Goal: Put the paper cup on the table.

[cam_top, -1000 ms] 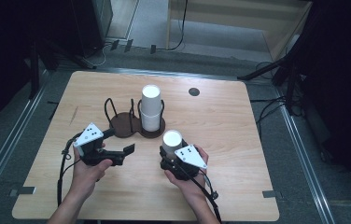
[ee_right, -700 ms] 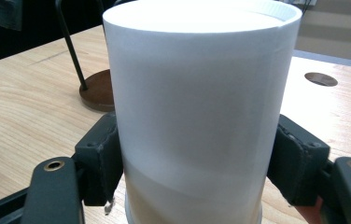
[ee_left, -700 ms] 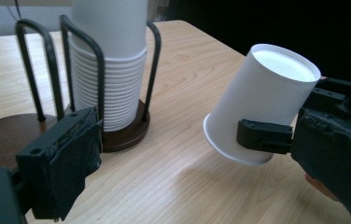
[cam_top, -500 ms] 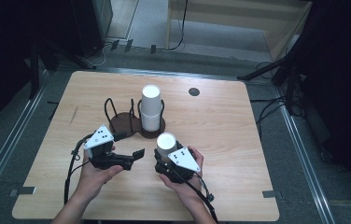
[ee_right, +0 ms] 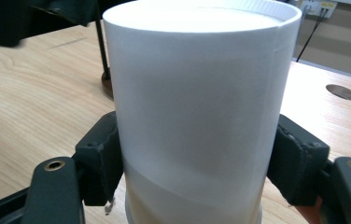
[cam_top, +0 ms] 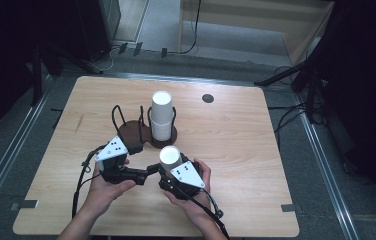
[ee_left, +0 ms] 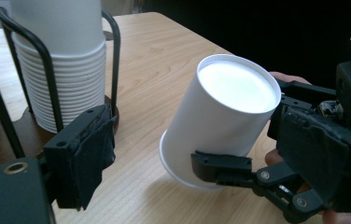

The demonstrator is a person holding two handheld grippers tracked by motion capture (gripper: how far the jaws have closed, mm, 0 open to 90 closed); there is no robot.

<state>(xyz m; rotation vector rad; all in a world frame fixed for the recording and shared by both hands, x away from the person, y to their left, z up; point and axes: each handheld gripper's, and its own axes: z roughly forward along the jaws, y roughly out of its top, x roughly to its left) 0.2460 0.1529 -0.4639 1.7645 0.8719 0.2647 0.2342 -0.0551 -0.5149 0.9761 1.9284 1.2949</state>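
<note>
The right gripper (cam_top: 168,170) is clamping the inverted white cup (cam_top: 169,157), while the left gripper (cam_top: 148,171), fingers (ee_left: 82,154) narrowing but not touching, is flanking the cup's rim.

Looked like a lab/test rig: pale wooden bench (cam_top: 236,150) w/ round cable hole (cam_top: 207,98), metal floor rails (cam_top: 6,165), black cables (cam_top: 281,75), dark equipment stands (cam_top: 91,30) around.

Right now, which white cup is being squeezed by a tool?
The lone upside-down paper cup in the right tool, not those stacked in the wire cup holder.
</note>
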